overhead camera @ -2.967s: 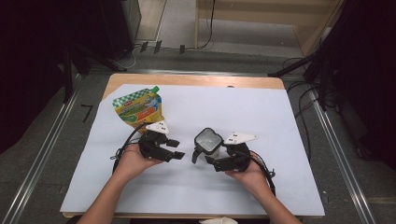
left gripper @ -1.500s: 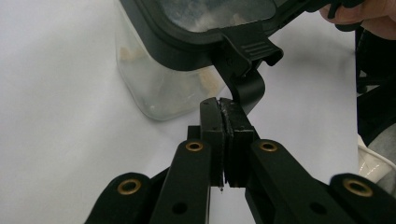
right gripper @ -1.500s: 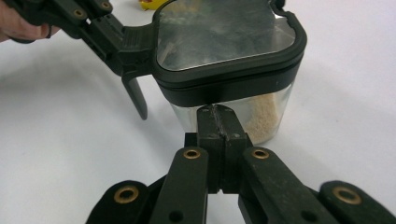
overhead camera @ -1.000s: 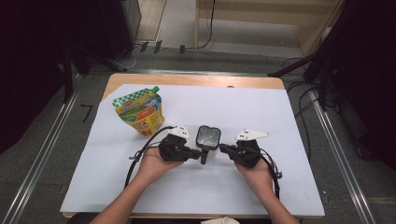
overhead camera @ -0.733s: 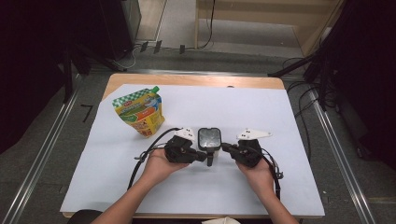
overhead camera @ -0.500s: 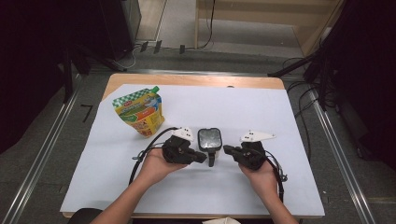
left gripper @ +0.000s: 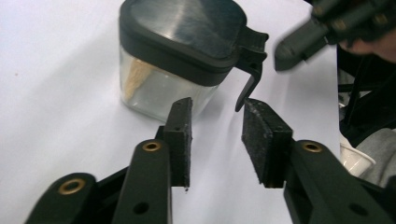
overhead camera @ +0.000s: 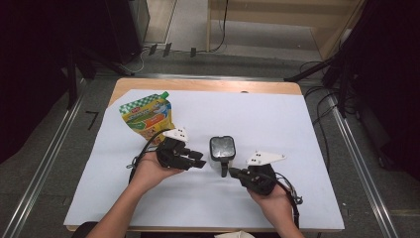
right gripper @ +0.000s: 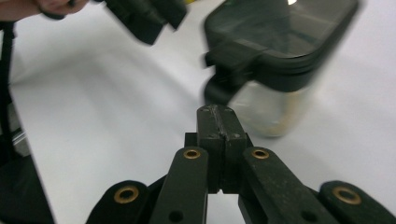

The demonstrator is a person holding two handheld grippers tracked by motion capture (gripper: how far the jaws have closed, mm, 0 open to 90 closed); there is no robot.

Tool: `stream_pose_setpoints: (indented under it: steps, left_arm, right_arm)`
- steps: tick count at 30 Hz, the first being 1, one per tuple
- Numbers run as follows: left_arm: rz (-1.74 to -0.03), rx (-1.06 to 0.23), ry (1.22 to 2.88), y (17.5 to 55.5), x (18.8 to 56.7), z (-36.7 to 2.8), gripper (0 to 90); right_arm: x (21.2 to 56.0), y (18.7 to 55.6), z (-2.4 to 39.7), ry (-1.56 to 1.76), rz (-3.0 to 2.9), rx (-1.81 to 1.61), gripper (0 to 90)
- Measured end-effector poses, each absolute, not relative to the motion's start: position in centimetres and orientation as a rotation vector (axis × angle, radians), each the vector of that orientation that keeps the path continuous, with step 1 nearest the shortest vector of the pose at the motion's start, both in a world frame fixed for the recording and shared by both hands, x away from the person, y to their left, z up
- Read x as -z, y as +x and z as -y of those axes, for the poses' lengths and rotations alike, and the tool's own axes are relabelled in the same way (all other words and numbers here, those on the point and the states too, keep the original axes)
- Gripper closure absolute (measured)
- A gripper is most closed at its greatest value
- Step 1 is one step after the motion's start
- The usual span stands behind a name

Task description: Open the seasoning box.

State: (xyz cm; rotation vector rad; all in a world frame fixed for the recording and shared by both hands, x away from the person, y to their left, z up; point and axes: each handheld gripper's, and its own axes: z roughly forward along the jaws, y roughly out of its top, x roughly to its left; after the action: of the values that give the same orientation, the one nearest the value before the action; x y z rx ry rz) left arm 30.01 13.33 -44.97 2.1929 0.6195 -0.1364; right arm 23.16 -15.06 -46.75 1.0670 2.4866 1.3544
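Observation:
A clear glass jar (overhead camera: pixel 221 148) with a black lid and a hanging clasp stands on the white sheet between my two grippers. My left gripper (overhead camera: pixel 199 161) lies just left of it. In the left gripper view the jar (left gripper: pixel 177 56) stands just beyond the left gripper (left gripper: pixel 217 109), whose jaws have just been opening and stand apart with nothing between them. My right gripper (overhead camera: pixel 232 172) sits below and right of the jar. In the right gripper view the right gripper (right gripper: pixel 218 114) is shut on nothing, pointing at the jar (right gripper: pixel 275 51).
A yellow and green spouted pouch (overhead camera: pixel 147 116) lies at the back left of the white sheet (overhead camera: pixel 297 124), behind the left hand. Cables trail from both grippers toward the table's near edge. The wooden table edge runs along the far side.
Both grippers have drawn back from the jar's clasp, the left one leftward and the right one down and to the right. The left jaws have opened. The jar stays in place.

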Motion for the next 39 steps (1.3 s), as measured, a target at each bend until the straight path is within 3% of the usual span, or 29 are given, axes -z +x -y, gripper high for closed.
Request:
stream_pose_setpoints:
  steps: [4,18,39]
  left_arm:
    - [-0.639,0.136,2.189,30.4,45.2,-13.8,56.9]
    - [-0.63,0.111,2.187,30.5,45.3,-14.1,52.3]
    - [-0.645,0.112,2.191,30.6,45.4,-14.1,50.9]
  right_arm:
    - [47.3,22.5,13.6,1.031,-2.502,-1.357,90.0]
    - [49.1,23.5,11.3,1.075,-2.513,-1.32,90.0]
    - [48.8,23.8,13.6,1.088,-2.482,-1.306,90.0]
